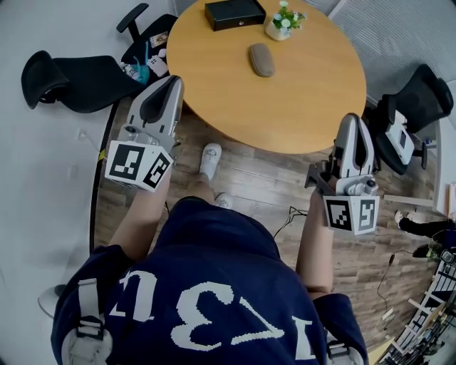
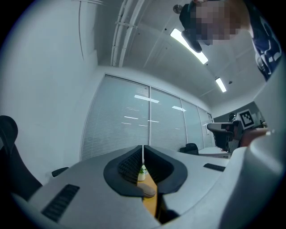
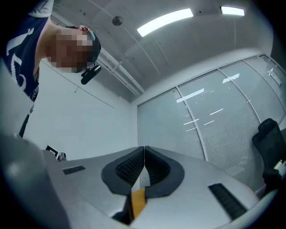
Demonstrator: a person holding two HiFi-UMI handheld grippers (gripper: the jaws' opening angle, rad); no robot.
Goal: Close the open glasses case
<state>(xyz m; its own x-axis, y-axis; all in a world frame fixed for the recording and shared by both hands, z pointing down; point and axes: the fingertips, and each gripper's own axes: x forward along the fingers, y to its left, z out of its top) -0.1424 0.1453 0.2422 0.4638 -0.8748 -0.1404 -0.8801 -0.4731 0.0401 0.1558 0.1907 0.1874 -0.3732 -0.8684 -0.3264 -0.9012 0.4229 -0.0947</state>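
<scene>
The glasses case (image 1: 261,59) is a grey-brown oval lying flat on the round wooden table (image 1: 299,100), past its middle. From the head view it reads as one rounded shape with no raised lid. My left gripper (image 1: 173,82) is shut and empty, its tips over the table's near left edge. My right gripper (image 1: 353,121) is also shut and empty, just off the near right edge. In the left gripper view my left gripper (image 2: 143,154) shows the case (image 2: 146,190) low in the slit between the jaws. In the right gripper view my right gripper (image 3: 144,154) shows only a strip of the table (image 3: 137,201).
A black box (image 1: 235,13) and a small potted plant (image 1: 283,21) stand at the table's far side. Black office chairs flank it at the left (image 1: 78,78) and the right (image 1: 410,117). The person's shoe (image 1: 210,158) is on the wooden floor by the near edge.
</scene>
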